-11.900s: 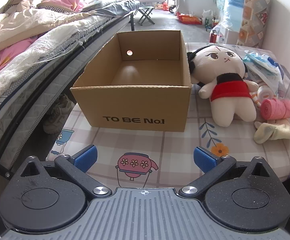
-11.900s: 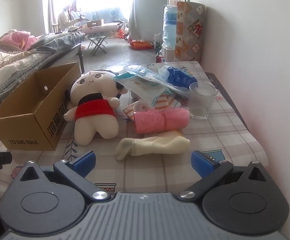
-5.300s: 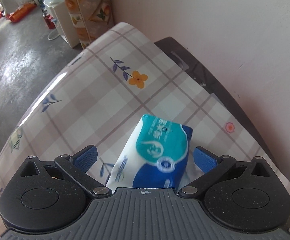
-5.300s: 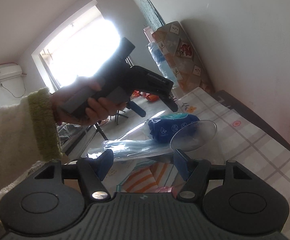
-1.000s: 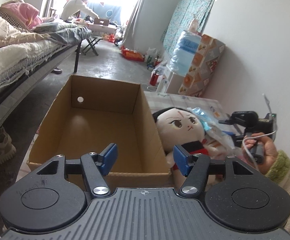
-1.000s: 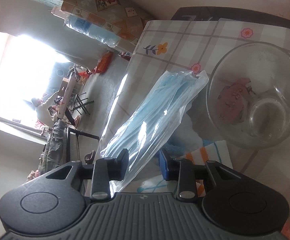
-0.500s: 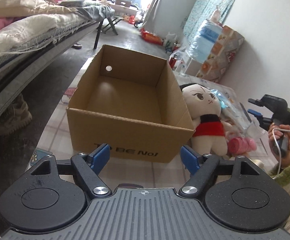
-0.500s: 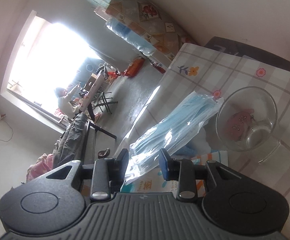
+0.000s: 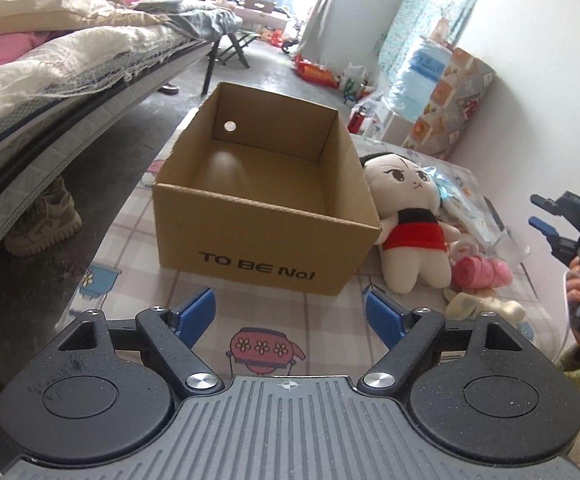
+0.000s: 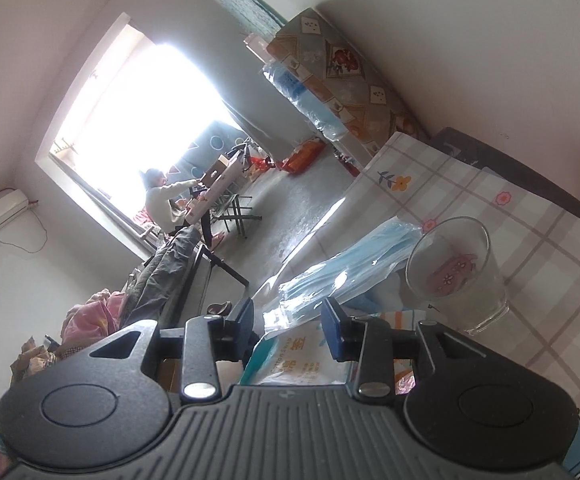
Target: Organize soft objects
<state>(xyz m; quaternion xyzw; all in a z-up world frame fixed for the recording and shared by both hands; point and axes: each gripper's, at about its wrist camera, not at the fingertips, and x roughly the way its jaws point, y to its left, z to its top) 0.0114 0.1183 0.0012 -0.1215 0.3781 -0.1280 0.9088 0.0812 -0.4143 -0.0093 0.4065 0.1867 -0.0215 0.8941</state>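
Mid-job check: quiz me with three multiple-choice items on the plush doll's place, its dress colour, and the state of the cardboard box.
1. Where is the plush doll?
A. inside the box
B. on the table against the box's right side
C. on the bed

2. What colour is its dress?
A. red
B. green
C. yellow

3. What state is the cardboard box in?
A. taped shut
B. tipped over
C. upright, open, with nothing visible inside

Answers: 1 B, it lies beside the box wall; 2 A, a red dress under a black collar; 3 C, the bare bottom shows.

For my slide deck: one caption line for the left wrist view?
Open left gripper faces an empty box, with a doll beside it on the table.
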